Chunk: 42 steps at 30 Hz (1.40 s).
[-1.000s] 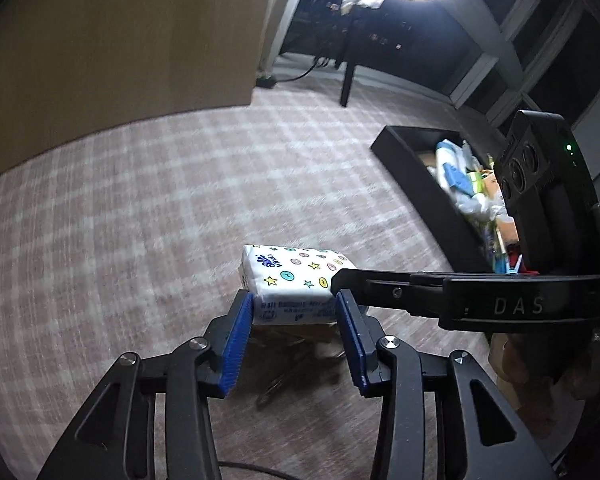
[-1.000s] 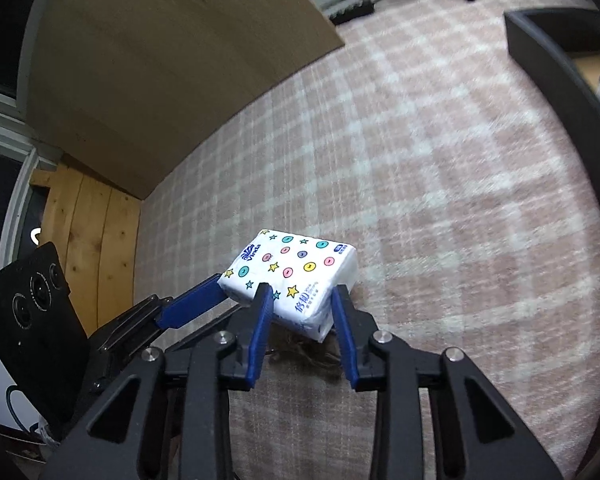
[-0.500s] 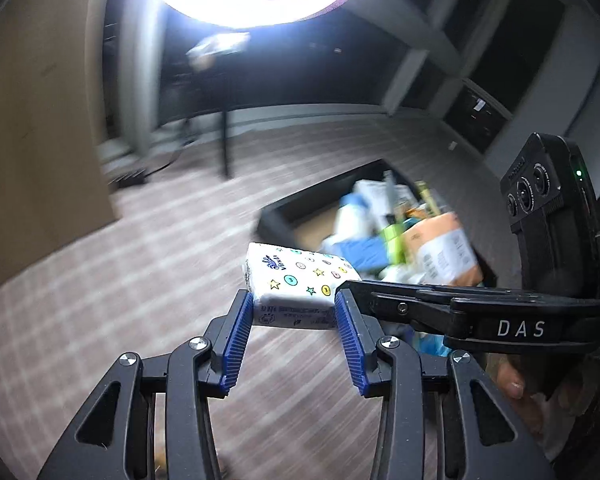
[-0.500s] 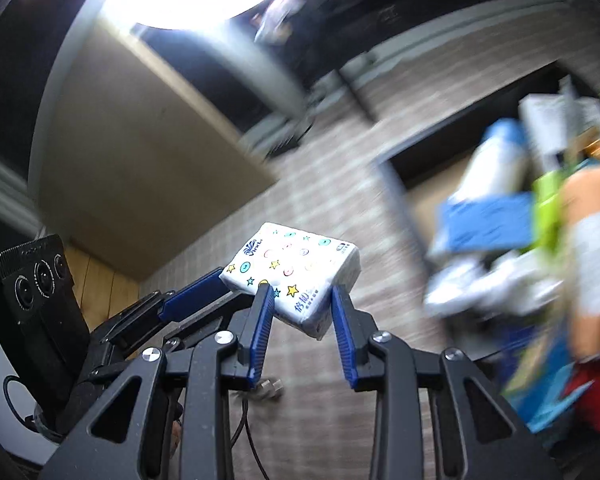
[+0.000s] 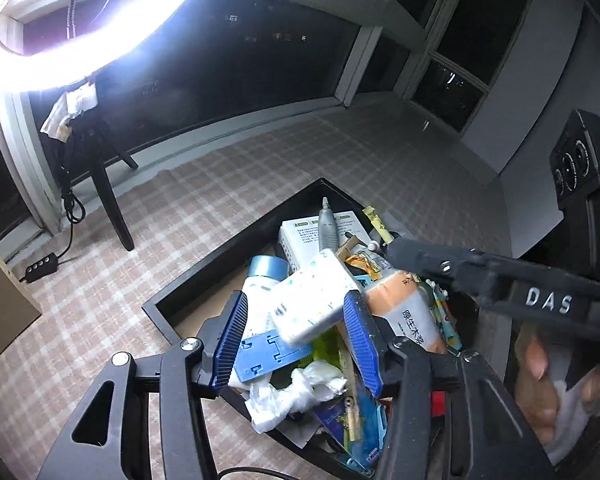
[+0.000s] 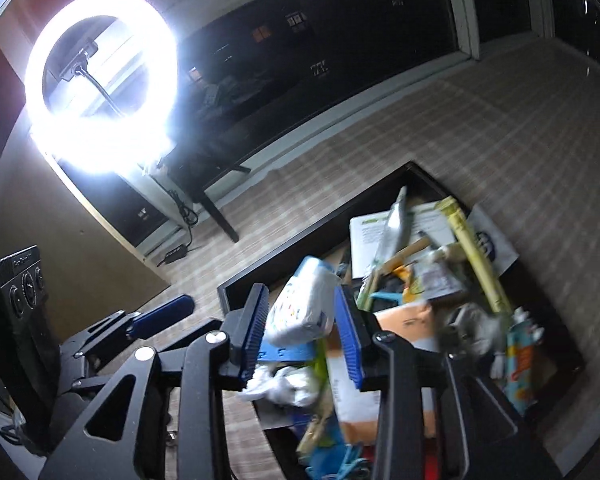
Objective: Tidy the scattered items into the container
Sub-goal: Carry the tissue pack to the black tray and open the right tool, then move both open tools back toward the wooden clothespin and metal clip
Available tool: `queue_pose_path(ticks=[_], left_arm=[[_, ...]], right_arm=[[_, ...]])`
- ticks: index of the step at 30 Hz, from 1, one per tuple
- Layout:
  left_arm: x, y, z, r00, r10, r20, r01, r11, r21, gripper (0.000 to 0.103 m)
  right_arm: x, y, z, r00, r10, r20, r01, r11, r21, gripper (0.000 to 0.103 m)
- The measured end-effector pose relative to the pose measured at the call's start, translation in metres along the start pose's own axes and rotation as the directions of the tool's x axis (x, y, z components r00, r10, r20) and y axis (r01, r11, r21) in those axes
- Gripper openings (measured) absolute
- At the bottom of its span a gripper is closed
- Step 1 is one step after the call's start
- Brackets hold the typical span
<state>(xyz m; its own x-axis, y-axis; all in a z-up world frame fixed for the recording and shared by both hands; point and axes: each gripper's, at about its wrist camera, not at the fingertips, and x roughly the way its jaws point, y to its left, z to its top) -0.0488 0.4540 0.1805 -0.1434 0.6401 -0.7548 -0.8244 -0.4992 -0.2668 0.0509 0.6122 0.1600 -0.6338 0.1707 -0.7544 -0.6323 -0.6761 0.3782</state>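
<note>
**Tissue pack let go above the crowded container**

The tissue pack (image 5: 314, 300) is a small, soft-wrapped white packet printed with coloured dots and stars. It looks light and squashy, with a slick film wrapper, so it should give under pressure rather than crack, and it could slide out of a loose pinch. The sensible place to hold it is across its two short ends or its narrow flat sides, where the pads meet firm, folded edges instead of the yielding middle.

At this moment the pack sits tilted and blurred between both sets of blue pads, over the heap in the black container (image 5: 220, 258). The left claw (image 5: 298, 342) is opening, with a clear gap on the pack's left side and the right pad about level with its edge; the right claw (image 6: 302, 334) is opening too, the pack (image 6: 300, 308) lying loose between its pads. I judge the pack is being dropped, not carried.

Below it lie a blue plastic piece (image 5: 270, 354), an orange carton (image 5: 406, 312), crumpled white wrap (image 5: 288, 394) and a white box (image 5: 312, 232). The pile is already high, so a light packet may roll off towards the rim. The container stands on a checked floor (image 5: 228, 184), near a ring light (image 6: 100, 80)
</note>
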Motion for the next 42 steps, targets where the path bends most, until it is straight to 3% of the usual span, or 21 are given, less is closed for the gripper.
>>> queue_pose_path(ticks=[10, 16, 23, 30, 33, 42], left_arm=[[-0.055, 0.054, -0.019, 0.995, 0.094, 0.020, -0.092, 0.994, -0.060, 0.048], [-0.096, 0.088, -0.050, 0.983, 0.180, 0.023, -0.177, 0.979, -0.099, 0.048], [-0.136, 0.133, -0.105, 0.959, 0.284, -0.022, -0.284, 0.950, -0.127, 0.048], [-0.139, 0.170, -0.178, 0.941, 0.312, -0.133, -0.331, 0.929, -0.163, 0.046], [-0.128, 0.172, -0.201, 0.936, 0.313, -0.163, -0.334, 0.935, -0.122, 0.045], [-0.084, 0.156, -0.223, 0.915, 0.317, -0.250, -0.272, 0.942, 0.196, 0.046]], right_arm=[[-0.005, 0.025, -0.015, 1.000, 0.005, -0.011, -0.006, 0.997, -0.080, 0.042], [-0.006, 0.049, -0.035, 0.999, -0.006, -0.035, 0.000, 0.987, -0.162, 0.046], [-0.001, 0.085, -0.077, 0.997, 0.009, -0.079, -0.031, 0.958, -0.285, 0.051], [0.025, 0.138, -0.137, 0.979, 0.036, -0.198, -0.124, 0.883, -0.453, 0.050], [0.038, 0.159, -0.163, 0.962, 0.065, -0.266, -0.195, 0.844, -0.499, 0.050], [0.085, 0.208, -0.223, 0.911, 0.025, -0.411, -0.311, 0.696, -0.647, 0.050]])
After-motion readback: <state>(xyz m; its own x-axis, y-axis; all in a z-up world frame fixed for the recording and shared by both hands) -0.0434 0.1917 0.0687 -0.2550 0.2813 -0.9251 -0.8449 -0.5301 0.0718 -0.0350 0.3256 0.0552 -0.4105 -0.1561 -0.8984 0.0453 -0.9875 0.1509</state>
